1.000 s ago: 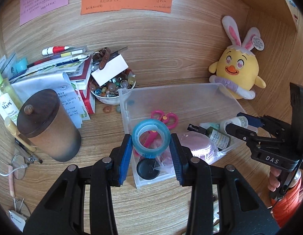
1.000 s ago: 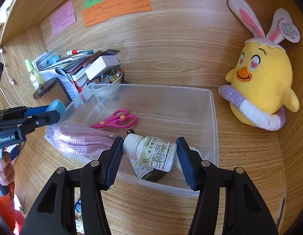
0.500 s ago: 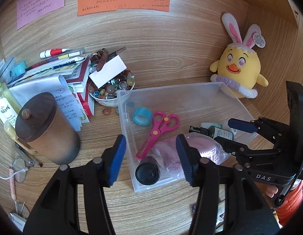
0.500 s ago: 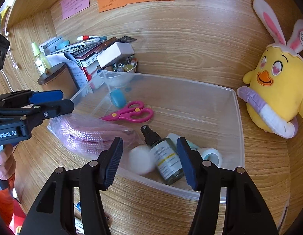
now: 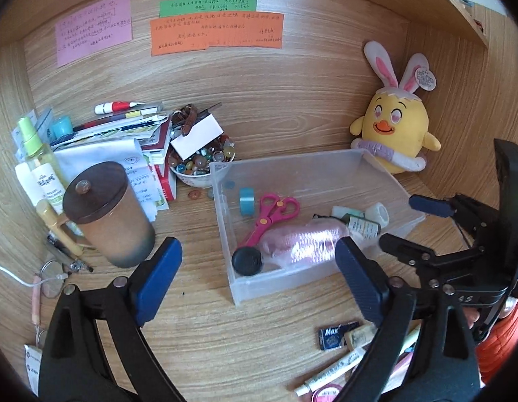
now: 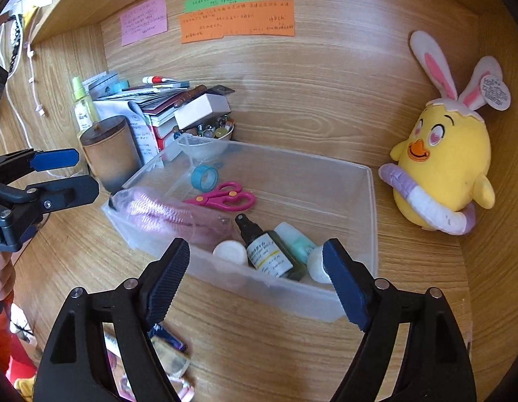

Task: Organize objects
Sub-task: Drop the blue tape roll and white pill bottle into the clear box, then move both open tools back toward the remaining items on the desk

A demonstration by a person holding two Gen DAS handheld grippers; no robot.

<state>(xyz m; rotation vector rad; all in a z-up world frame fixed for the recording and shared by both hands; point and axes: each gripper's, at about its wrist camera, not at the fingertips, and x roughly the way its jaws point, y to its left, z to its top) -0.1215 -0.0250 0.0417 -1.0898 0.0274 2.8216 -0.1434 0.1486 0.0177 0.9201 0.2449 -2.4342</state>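
A yellow plush chick [image 5: 394,134] with rabbit ears sits at the right of the frame against the wooden back wall [image 5: 275,93]. Pink [image 5: 93,26], green [image 5: 208,6] and orange [image 5: 216,33] paper notes are stuck across the upper part of that wall. At lower left, a thin white cable [image 5: 11,276] trails over the desk [image 5: 225,341].

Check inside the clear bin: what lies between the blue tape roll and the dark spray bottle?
The pink scissors, lying flat between tape roll and spray bottle; right wrist view.
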